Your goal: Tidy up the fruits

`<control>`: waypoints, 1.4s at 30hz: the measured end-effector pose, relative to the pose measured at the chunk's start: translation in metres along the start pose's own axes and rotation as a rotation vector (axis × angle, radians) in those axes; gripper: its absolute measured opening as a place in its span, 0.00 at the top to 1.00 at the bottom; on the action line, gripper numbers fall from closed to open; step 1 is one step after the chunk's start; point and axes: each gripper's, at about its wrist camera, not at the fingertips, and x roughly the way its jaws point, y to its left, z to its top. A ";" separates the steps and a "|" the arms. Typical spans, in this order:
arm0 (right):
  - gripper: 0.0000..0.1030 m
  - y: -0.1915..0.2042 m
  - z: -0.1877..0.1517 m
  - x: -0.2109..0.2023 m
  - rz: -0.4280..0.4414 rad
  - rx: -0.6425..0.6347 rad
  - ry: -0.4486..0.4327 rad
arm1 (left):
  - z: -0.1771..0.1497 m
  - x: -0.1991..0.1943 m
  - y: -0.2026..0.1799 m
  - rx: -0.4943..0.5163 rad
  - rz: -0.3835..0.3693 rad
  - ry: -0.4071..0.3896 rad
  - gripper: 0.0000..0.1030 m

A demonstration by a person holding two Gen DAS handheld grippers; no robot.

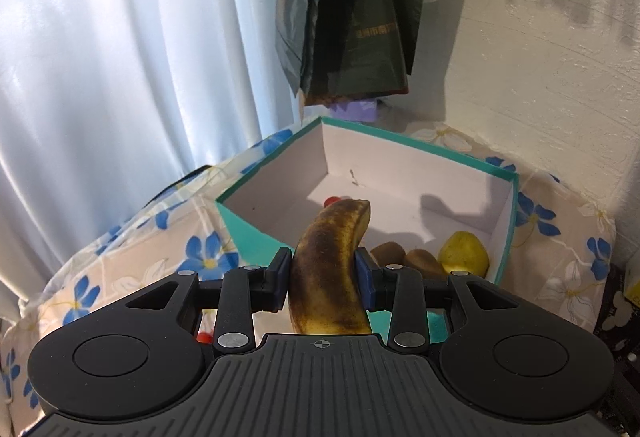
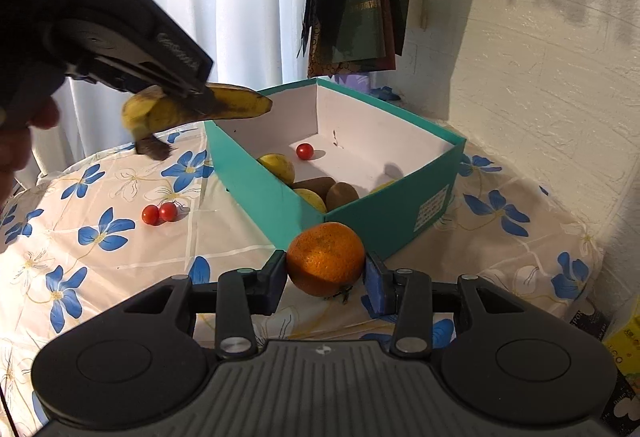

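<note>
Above the near-left corner of the teal box, the left tool pinches a spotted banana and the right tool an orange, so each should clear the rim, sink low, then let go gently.

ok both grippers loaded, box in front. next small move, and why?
Probably carry the banana in the left gripper forward over the teal box and lower it onto the bare white floor. It hangs at the box's near rim; the right gripper holds the orange short of the box.
</note>
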 end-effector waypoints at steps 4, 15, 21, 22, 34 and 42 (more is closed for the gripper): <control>0.61 -0.009 -0.006 -0.005 -0.028 0.013 0.007 | 0.010 0.025 -0.014 0.001 -0.001 -0.003 0.63; 0.61 -0.026 -0.016 -0.017 -0.088 0.047 0.013 | 0.020 0.080 -0.035 -0.004 -0.042 0.031 0.63; 0.61 -0.030 -0.017 -0.020 -0.108 0.056 0.014 | 0.013 0.112 -0.038 -0.011 -0.023 0.078 0.63; 0.61 -0.031 -0.018 -0.021 -0.112 0.058 0.014 | 0.012 0.115 -0.038 -0.010 -0.025 0.077 0.63; 0.61 -0.033 -0.014 -0.020 -0.123 0.067 0.007 | 0.012 0.130 -0.033 -0.036 -0.023 0.091 0.54; 0.61 -0.032 -0.012 -0.020 -0.120 0.064 -0.004 | 0.014 0.100 -0.021 -0.067 -0.020 0.008 0.47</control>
